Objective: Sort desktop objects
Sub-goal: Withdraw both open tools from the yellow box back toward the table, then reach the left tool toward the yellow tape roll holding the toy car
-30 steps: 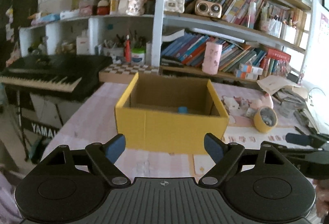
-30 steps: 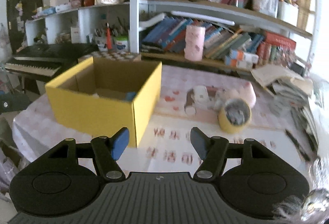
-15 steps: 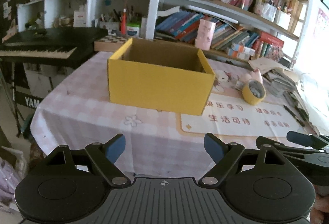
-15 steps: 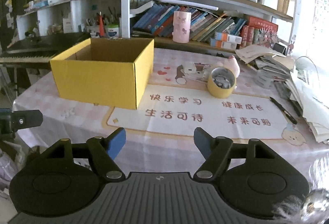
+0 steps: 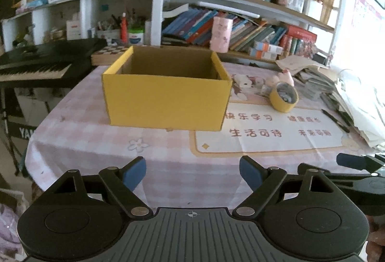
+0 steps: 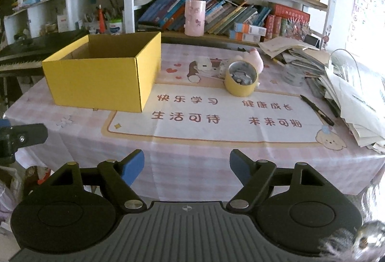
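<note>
Blue-tipped fingers of the left gripper (image 5: 192, 171) are seen at the bottom of the left wrist view, spread wide with nothing held between them. The right gripper (image 6: 186, 167) is shown the same way at the bottom of the right wrist view, wide apart and empty. Both are held off the near edge of the pink checked tablecloth (image 6: 192, 165), above no object.

At the lower right of the left view the black body of the right gripper (image 5: 356, 163) is caught from the side; at the left edge of the right view a black part of the left gripper (image 6: 21, 138) is caught likewise.

Beyond the cloth's edge a cream printed mat with red characters (image 6: 216, 117) is laid flat. An open yellow cardboard box (image 5: 166, 98) is stood on the table at the centre of the left view, its long axis running left to right in the frame; in the right view the box (image 6: 101, 77) sits at the left, with a corner turned toward the camera. Its floor is hidden in both views.

To the right of the box, a yellow roll of tape (image 6: 241, 80) is tilted with its opening facing the camera, and small grey items are seen inside it. A black pen (image 6: 316, 109) lies diagonally on the mat's right edge, clearer in the right view. A stack of papers (image 6: 356, 93) is piled at the right.

Farther back, a black keyboard (image 5: 36, 67) is seen at the left and a bookshelf (image 6: 228, 12) across the top.
</note>
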`<state>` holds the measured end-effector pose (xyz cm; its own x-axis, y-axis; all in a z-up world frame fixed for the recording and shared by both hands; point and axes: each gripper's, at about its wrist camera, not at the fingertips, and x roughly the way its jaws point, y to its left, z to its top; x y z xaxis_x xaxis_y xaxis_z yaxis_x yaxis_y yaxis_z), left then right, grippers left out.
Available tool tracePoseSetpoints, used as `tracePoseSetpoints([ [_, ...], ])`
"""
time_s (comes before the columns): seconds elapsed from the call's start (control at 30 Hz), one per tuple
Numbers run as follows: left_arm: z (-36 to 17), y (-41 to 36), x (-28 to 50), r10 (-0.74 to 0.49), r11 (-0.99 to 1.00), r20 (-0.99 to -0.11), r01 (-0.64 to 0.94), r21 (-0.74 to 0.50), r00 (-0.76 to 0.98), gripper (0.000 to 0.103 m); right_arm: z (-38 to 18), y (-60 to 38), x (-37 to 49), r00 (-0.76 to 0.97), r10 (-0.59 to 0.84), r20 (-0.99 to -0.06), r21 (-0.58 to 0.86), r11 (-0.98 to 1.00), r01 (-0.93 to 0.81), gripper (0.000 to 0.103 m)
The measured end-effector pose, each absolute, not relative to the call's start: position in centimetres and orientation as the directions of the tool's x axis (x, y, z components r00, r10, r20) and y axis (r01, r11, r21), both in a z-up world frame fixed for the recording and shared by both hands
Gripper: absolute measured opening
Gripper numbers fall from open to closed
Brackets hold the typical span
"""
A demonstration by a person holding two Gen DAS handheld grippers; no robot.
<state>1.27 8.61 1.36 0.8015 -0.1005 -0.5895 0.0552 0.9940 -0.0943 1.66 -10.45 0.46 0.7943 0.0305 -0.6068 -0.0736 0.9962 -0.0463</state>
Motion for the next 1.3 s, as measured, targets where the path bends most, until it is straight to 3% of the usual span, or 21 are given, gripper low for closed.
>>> tracePoseSetpoints([
  [1.3,-0.2,-4.1,8.9,-0.261,0.95,-0.659,0.31,-0.045,0.705,0.087,-1.4,-21.9,6.6,0.706,-0.128,-0.696,-0.036,0.989,0.144,0.08],
])
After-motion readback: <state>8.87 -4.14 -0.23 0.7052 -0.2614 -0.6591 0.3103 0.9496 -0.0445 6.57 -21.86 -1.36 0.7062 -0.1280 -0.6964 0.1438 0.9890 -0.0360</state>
